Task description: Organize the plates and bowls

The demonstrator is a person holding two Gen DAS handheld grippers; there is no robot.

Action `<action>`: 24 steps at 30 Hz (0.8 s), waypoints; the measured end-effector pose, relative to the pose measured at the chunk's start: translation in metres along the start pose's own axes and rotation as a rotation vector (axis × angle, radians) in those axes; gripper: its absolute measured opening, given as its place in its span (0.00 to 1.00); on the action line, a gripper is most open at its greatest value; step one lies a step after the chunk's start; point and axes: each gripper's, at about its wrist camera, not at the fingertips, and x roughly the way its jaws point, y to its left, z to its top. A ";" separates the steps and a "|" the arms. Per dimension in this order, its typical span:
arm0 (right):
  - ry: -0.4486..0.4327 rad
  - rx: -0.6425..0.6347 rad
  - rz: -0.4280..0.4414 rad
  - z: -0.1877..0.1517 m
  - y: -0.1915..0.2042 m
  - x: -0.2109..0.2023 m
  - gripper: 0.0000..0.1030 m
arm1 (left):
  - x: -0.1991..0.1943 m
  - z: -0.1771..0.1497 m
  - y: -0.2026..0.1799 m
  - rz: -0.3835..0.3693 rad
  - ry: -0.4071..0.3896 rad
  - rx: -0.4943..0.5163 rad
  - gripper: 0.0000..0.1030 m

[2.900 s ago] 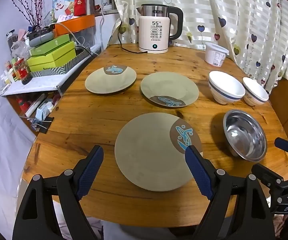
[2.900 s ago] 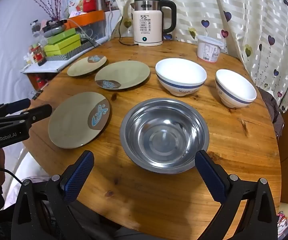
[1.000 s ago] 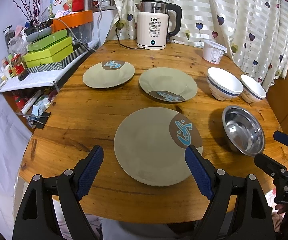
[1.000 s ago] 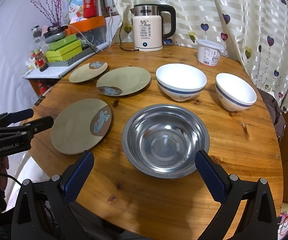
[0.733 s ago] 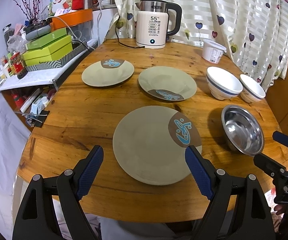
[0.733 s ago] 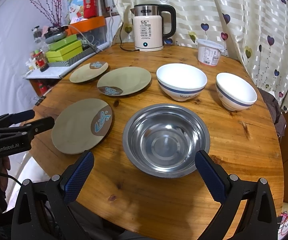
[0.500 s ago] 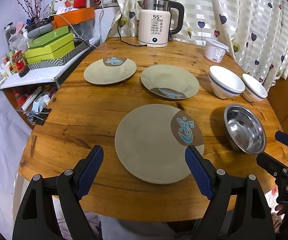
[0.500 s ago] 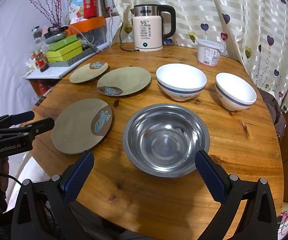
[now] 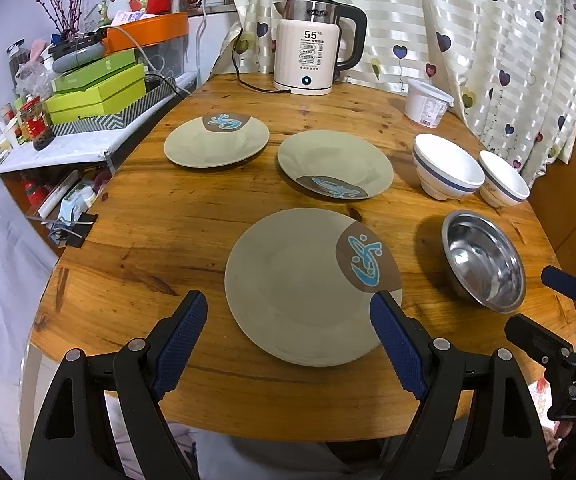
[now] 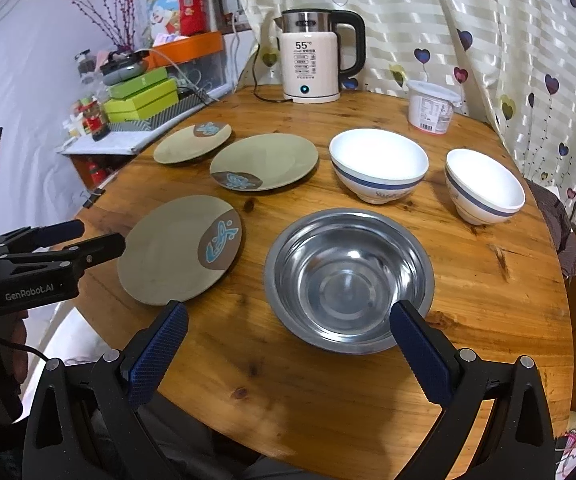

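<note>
Three beige plates with blue fish marks lie on the round wooden table (image 9: 160, 220): a large near plate (image 9: 304, 292), a middle plate (image 9: 334, 162) and a small far plate (image 9: 216, 140). A steel bowl (image 10: 348, 276) sits at the front, with a large white bowl (image 10: 378, 164) and a small white bowl (image 10: 484, 186) behind it. My left gripper (image 9: 288, 336) is open and empty, just above the near plate's front edge. My right gripper (image 10: 288, 344) is open and empty in front of the steel bowl.
A white electric kettle (image 9: 312, 60) and a white lidded tub (image 9: 426, 102) stand at the table's back. A side shelf (image 9: 60, 144) with green boxes and jars lies to the left. A heart-patterned curtain (image 10: 488, 32) hangs behind.
Both grippers have stayed open and empty. The left view has shifted slightly, bringing the near plate a bit closer to the fingers. The dishes have not moved.
</note>
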 end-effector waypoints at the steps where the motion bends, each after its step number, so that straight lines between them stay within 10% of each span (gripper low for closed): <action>1: 0.002 -0.002 0.000 0.000 0.000 0.000 0.99 | 0.000 0.000 0.000 -0.001 0.000 -0.001 0.82; 24: 0.018 -0.011 0.000 0.003 0.002 0.004 0.99 | -0.002 0.004 0.006 0.011 -0.004 -0.001 0.82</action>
